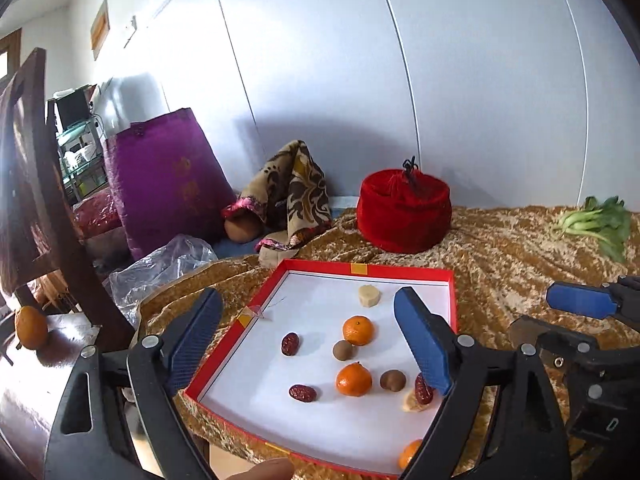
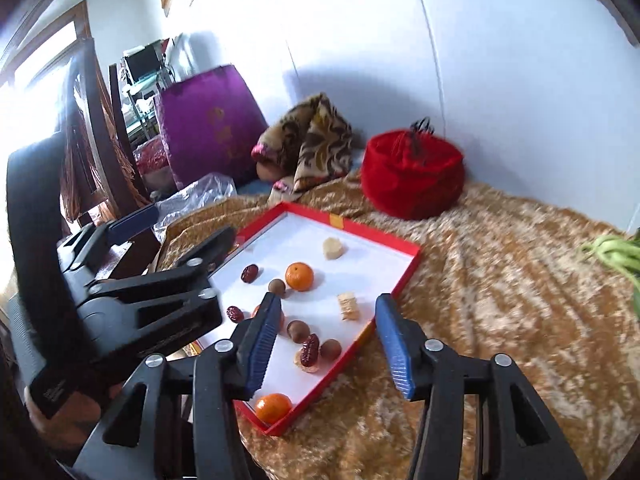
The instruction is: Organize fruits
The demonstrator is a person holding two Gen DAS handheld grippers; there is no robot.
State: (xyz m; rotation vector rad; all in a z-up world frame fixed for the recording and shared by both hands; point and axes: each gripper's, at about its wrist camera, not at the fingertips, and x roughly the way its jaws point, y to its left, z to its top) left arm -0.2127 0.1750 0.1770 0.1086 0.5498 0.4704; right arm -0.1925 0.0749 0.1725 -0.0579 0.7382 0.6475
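Left gripper (image 1: 308, 344) spread wide, nothing held. Fruits scattered in tray (image 1: 404, 269): dates (image 1: 290, 344) at 9 o'clock, oranges (image 1: 358, 330) centre, unsorted. Right gripper (image 2: 326, 344) wide open, empty. Sorting hardly begun.

Tablecloth (image 1: 500, 264): gold crushed velvet, sheen.
Tray (image 1: 400, 269): red card rim, matt white paper floor.
Finger pads (image 1: 424, 340): blue ribbed plastic.

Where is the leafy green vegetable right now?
The leafy green vegetable lies on the gold cloth at the far right of the left wrist view, right of the red round box and outside the red tray.
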